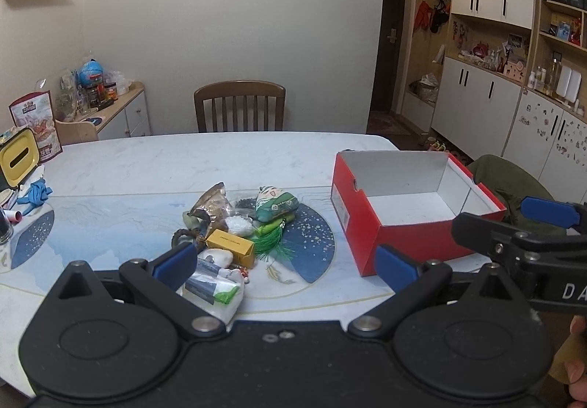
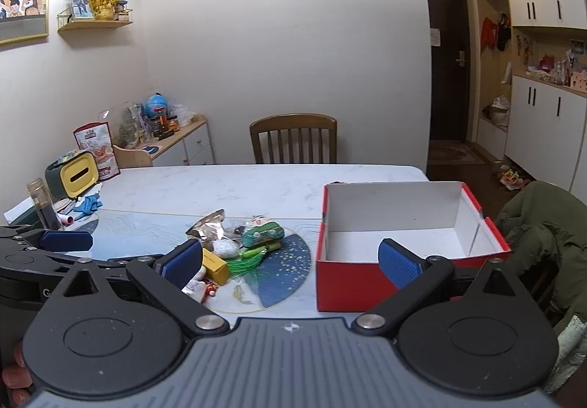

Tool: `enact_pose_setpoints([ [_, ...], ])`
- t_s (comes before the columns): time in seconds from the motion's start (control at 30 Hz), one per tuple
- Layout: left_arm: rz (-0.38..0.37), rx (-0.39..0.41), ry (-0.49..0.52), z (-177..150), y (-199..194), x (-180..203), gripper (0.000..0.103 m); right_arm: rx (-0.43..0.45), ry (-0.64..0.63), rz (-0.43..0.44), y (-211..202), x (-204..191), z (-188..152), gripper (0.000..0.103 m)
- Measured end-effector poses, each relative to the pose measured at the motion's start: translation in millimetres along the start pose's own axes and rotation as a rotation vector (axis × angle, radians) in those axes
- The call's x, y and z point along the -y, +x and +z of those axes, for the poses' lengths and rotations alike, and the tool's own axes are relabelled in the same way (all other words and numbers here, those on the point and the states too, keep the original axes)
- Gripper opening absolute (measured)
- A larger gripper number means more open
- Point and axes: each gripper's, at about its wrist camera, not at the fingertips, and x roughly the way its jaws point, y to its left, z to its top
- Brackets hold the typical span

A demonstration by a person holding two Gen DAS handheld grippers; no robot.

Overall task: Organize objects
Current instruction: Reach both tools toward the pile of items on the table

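Nearest, the left gripper (image 1: 286,270) is held low over the table (image 1: 146,166), its blue pads spread wide and nothing between them; the right gripper (image 2: 290,263) is likewise spread wide and carries nothing. Each is seen at the edge of the other's view, so the two are judged to hover side by side, short of the red box (image 1: 396,239).

Just beyond the left gripper, left of the red box, a heap of small things is piled: a white packet (image 1: 216,292) nearest, then a yellow carton (image 1: 231,246) whose long axis runs roughly from left to right and slightly towards the camera, a green tassel (image 1: 273,241) beside it trailing towards the near edge, a green plush figure (image 1: 275,204) behind that, and a crinkled foil bag (image 1: 212,200) at the back of the pile. The heap sits well apart from the box and does not touch it.

The red box stands open and is seen to be empty, its long side running away from the camera. From the left gripper the pile lies straight ahead and slightly left; from the right gripper it lies ahead and to the left, with the box ahead and to the right. The left gripper is therefore judged the nearer to the pile, the right to the box.

Farther off, beyond the box's far edge, a wooden chair (image 1: 240,107) is tucked against the table.
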Motion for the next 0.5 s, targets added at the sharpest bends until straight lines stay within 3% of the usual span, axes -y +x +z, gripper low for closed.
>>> enact_pose_setpoints([
  [0.5, -0.012, -0.029, -0.030, 3, 22, -29, 0.103, -0.031, -0.041, 0.028, 29, -24, 3, 0.103],
])
